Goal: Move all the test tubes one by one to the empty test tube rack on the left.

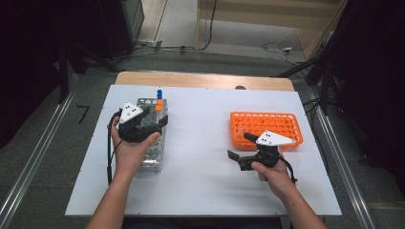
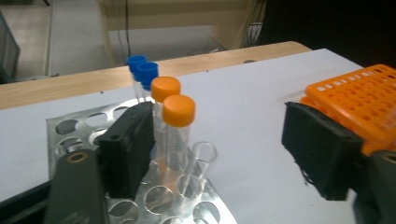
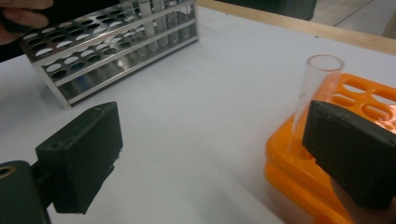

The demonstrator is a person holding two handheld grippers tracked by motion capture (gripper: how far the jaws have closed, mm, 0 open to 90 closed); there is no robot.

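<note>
Desk (image 1: 205, 143), white rectangular top, carries all items. Silver metal perforated tube rack (image 1: 154, 143) sits at left, orange plastic grid rack (image 1: 267, 126) at right, well apart. Left gripper (image 2: 219, 154) hovers over the metal rack, fingers (image 2: 128, 149) apart, nothing clamped; clear uncapped glass tube (image 2: 198, 165) stands upright in a hole between them, just beside the orange-capped tubes (image 2: 175, 121), blue-capped tubes (image 2: 142, 74) behind. Right gripper (image 3: 210, 158), fingers (image 3: 81, 154) apart, empty. Second clear open tube (image 3: 314, 93) stands upright in the orange rack, just beyond the right finger; right hand nearer it.
</note>
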